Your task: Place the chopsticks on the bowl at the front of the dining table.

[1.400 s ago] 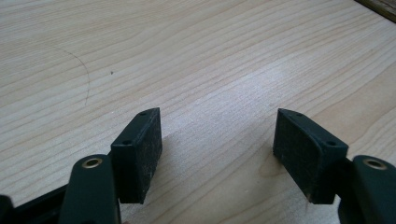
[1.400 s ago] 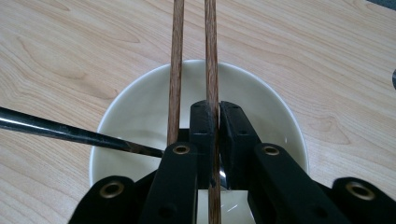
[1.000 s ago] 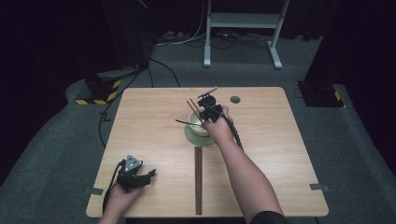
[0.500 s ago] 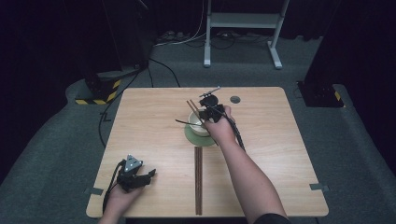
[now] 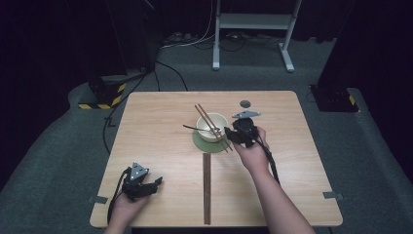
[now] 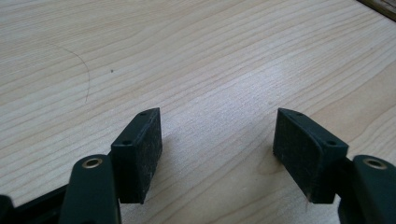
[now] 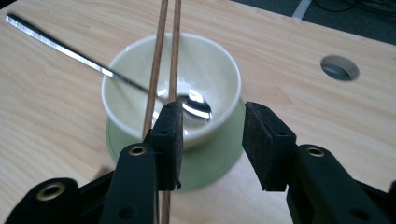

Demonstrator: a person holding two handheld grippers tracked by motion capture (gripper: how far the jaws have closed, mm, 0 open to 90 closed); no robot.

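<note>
Right tool backs off from the bowl, no writing readable anywhere

The right tool (image 5: 229, 135) stands open just beside the bowl (image 5: 211, 127) on its green saucer (image 5: 200, 142) mid-surface (image 5: 156, 122), chopsticks (image 7: 164, 70) across the rim outside its jaws, spoon (image 7: 93, 65) inside; earlier it sat over the bowl, now it has shifted right. The left tool (image 5: 157, 182) rests open at the near left, unchanged
</note>
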